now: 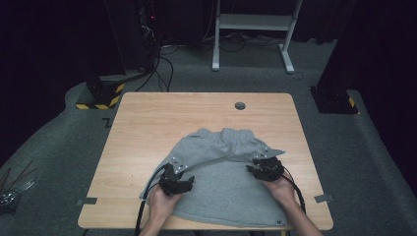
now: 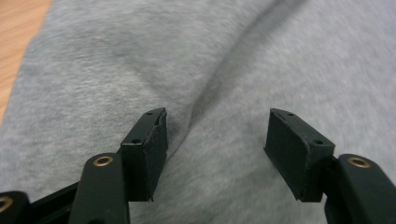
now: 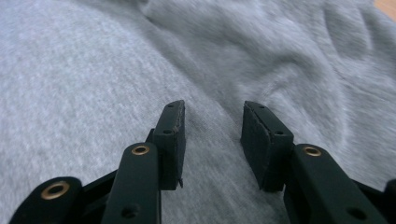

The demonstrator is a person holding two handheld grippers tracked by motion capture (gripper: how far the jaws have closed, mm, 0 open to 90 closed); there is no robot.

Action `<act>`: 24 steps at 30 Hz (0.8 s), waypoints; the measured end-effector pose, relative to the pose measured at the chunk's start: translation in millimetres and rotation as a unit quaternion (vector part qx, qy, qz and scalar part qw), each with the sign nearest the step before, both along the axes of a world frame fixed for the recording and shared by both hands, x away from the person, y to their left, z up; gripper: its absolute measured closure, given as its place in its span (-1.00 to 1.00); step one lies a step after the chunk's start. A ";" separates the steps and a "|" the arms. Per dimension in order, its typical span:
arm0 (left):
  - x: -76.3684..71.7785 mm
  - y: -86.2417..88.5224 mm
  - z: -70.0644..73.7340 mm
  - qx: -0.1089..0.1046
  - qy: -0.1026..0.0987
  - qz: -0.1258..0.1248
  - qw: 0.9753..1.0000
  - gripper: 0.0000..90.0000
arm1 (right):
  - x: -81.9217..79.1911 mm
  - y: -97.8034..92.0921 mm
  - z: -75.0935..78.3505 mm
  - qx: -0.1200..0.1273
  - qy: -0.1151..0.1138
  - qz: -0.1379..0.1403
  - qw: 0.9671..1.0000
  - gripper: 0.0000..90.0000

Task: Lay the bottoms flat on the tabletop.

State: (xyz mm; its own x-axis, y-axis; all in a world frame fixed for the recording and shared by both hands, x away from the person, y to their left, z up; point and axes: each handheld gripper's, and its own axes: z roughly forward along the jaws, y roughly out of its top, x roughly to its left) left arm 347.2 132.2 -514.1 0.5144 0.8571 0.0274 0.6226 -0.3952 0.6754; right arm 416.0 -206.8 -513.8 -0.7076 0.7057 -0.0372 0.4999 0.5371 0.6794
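Two grippers sit low over a grey garment spread on the wooden surface, one near each side of its fold line. The garment lies toward the near edge, its waistband end pointing away from the person; it looks like sweat shorts, though the exact cut is hard to tell. A ridge of cloth runs across it from left to right, and both grippers rest just below that ridge, likely because this is where the next fold or smoothing stroke would start.

The left gripper is held by the left hand at the garment's left part. In the left gripper view its fingers stand wide apart, with a crease of cloth passing between them and nothing pinched. The right gripper, in the right hand, mirrors it on the right part. In the right gripper view its fingers are also apart, somewhat less so, hovering just over flat cloth beside a rumpled fold.

Matching the two hands this way keeps the pull even, so the cloth would lift or slide without skewing. My judgement is that a grasp is being lined up, not yet made.
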 end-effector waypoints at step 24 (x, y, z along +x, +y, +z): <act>99.2 23.0 19.4 -0.034 0.014 0.084 0.996 -0.26 | 7.2 17.3 -6.3 0.027 -0.012 -0.030 0.999 0.22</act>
State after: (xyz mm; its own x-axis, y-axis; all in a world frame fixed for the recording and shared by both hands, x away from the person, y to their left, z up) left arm 446.4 155.3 -494.7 0.3642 0.9301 -0.0468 0.6948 -0.2379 0.6788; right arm 423.3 -189.5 -520.1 -0.6630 0.7485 -0.0145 0.5138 0.4691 0.7183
